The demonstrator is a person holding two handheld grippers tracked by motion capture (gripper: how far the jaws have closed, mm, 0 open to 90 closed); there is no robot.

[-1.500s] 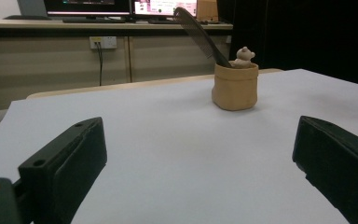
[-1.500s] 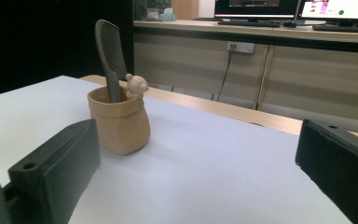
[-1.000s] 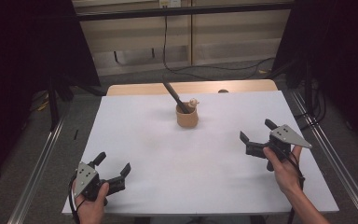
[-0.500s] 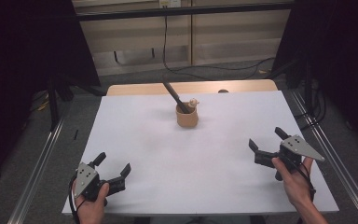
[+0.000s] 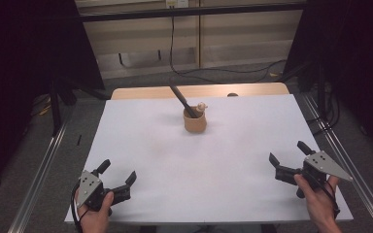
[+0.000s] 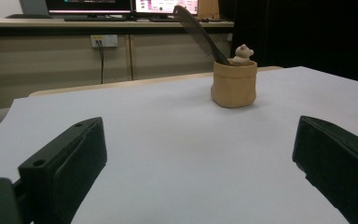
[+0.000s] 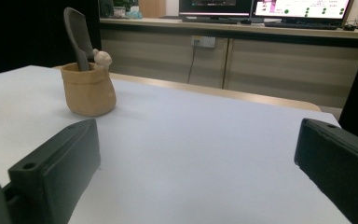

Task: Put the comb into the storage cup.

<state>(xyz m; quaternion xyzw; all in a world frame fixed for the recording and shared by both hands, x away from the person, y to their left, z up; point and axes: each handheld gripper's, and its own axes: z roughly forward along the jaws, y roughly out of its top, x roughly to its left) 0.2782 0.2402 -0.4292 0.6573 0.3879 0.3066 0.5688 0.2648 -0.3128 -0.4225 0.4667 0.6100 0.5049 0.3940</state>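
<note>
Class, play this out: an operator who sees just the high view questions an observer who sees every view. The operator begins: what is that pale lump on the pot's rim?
Observer: The left gripper view shows it is a small bear figure, perched on the rim of the pot.
Operator: Is the dark tool in the pot a round stick?
Observer: No. In the right gripper view the tool widens into a flat, rounded upper end.
Operator: What stands beyond the table's far edge?
Observer: The right gripper view shows a long counter with lit monitors on top.
</note>
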